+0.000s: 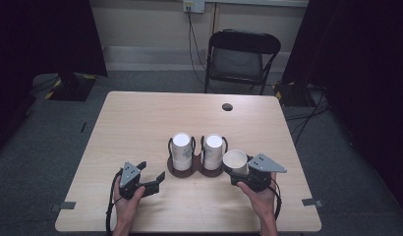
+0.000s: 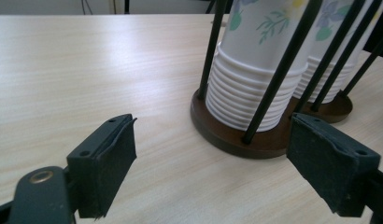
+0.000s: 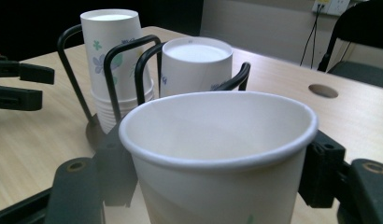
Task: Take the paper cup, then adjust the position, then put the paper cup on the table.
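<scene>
A dark wooden holder (image 1: 182, 171) with black wire loops stands mid-table and carries two stacks of upside-down flowered paper cups, one on the left (image 1: 181, 150) and one on the right (image 1: 213, 151). Just to the right of it, a single white paper cup (image 1: 235, 161) is held mouth up, with my right gripper (image 1: 237, 170) shut on its sides. In the right gripper view the cup (image 3: 217, 154) sits between the pads (image 3: 320, 175). My left gripper (image 1: 151, 172) is open and holds nothing, left of the holder. In its own view the base (image 2: 227, 137) and the near stack (image 2: 255, 88) lie just ahead.
The light wooden table (image 1: 140, 123) has a cable hole (image 1: 227, 106) near its far edge. A black folding chair (image 1: 241, 59) stands behind it. Tape marks sit at the front corners (image 1: 312, 202). Dark curtains flank the room.
</scene>
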`<state>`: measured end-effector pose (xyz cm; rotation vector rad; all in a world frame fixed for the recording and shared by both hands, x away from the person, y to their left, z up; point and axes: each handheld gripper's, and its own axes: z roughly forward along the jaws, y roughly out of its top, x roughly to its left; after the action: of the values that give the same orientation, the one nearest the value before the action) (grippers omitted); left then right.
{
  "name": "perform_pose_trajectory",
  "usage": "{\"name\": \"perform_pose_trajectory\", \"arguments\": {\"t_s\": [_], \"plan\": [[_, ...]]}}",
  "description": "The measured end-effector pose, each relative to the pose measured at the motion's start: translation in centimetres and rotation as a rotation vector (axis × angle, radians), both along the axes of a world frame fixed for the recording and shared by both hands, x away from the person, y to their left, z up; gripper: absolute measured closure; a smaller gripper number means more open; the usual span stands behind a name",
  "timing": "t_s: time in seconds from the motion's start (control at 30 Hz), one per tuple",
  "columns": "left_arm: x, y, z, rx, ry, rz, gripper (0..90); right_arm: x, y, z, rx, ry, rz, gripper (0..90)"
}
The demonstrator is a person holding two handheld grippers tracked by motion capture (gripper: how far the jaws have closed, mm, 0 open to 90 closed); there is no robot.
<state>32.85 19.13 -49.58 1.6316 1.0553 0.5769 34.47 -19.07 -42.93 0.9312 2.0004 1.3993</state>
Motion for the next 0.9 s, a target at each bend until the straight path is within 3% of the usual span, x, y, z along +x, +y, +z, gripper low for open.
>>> {"name": "perform_pose_trajectory", "arguments": {"t_s": [0.2,0.37,0.53,0.73,0.9], "plan": [[-0.1,-0.1,0.0,0.005,-0.005,0.015,15.7,1.4,-0.2,0.5,0.013,-0.003,-0.021,28.3],[-0.1,-0.6,0.0,0.048,-0.006,0.018,15.8,3.0,-0.9,0.8,0.04,0.002,-0.066,28.5],[-0.1,-0.3,0.0,0.028,-0.008,-0.011,15.8,4.3,-1.7,0.5,0.043,0.006,-0.108,28.3],[-0.1,0.0,0.0,0.002,-0.006,-0.005,15.9,5.7,-2.3,0.3,0.041,0.009,-0.138,28.3],[-0.2,-0.1,0.0,0.011,-0.012,-0.006,15.9,7.0,-2.4,0.3,0.037,0.018,-0.154,28.3]]}}
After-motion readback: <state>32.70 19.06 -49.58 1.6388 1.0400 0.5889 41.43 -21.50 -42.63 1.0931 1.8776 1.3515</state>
